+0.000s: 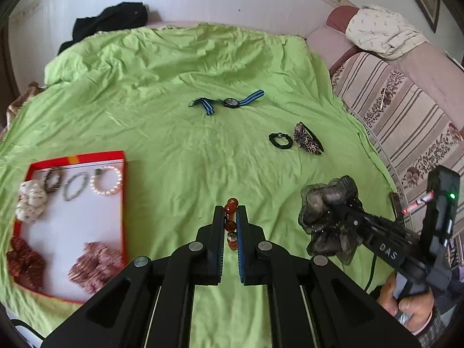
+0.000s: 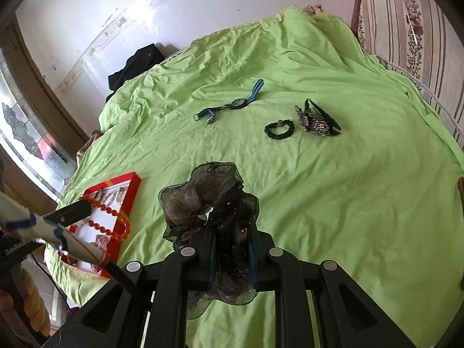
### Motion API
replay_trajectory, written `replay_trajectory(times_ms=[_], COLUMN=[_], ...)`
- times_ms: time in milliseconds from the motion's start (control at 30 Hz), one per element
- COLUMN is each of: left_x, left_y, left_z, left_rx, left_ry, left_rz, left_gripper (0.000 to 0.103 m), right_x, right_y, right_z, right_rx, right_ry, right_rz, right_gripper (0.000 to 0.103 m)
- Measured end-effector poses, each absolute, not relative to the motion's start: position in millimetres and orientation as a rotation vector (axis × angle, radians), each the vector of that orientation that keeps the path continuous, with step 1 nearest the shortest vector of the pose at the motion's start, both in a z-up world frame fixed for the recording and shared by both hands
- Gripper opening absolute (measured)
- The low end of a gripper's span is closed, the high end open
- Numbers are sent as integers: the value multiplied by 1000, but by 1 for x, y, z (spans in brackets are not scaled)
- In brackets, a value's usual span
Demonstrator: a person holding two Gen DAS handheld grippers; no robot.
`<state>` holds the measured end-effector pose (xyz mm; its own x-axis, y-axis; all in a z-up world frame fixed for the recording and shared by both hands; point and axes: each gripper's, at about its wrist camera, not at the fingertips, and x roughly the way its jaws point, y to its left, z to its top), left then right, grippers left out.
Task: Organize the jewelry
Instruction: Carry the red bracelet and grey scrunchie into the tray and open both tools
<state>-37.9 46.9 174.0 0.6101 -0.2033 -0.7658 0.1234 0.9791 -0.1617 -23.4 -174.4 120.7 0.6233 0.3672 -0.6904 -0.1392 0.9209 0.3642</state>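
Note:
My left gripper is shut on an orange bead bracelet, held above the green sheet; the bracelet hangs from it in the right wrist view. My right gripper is shut on a dark grey mesh scrunchie, also seen in the left wrist view. A red-rimmed tray to the left holds three bracelets, a white scrunchie and two reddish scrunchies. On the sheet lie a blue-striped watch, a black hair tie and a jewelled hair clip.
A green sheet covers the bed. Black clothing lies at the far edge by the white wall. A striped sofa with a pillow stands to the right. A window is on the left.

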Motion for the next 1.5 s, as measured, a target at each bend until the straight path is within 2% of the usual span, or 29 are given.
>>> replay_trajectory(times_ms=[467, 833, 1100, 1500], left_x=[-97, -108, -87, -26], left_y=[100, 194, 256, 299], left_z=[200, 208, 175, 111], left_rx=[-111, -173, -254, -361], left_ry=[808, 800, 881, 986], left_rz=[-109, 13, 74, 79], left_gripper=[7, 7, 7, 7], right_x=[-49, -50, -36, 12], right_y=[-134, -81, -22, 91], right_z=[134, 141, 140, 120], right_rx=[235, 151, 71, -9], right_ry=[844, 853, 872, 933], right_rz=[362, 423, 484, 594], right_gripper=[18, 18, 18, 19])
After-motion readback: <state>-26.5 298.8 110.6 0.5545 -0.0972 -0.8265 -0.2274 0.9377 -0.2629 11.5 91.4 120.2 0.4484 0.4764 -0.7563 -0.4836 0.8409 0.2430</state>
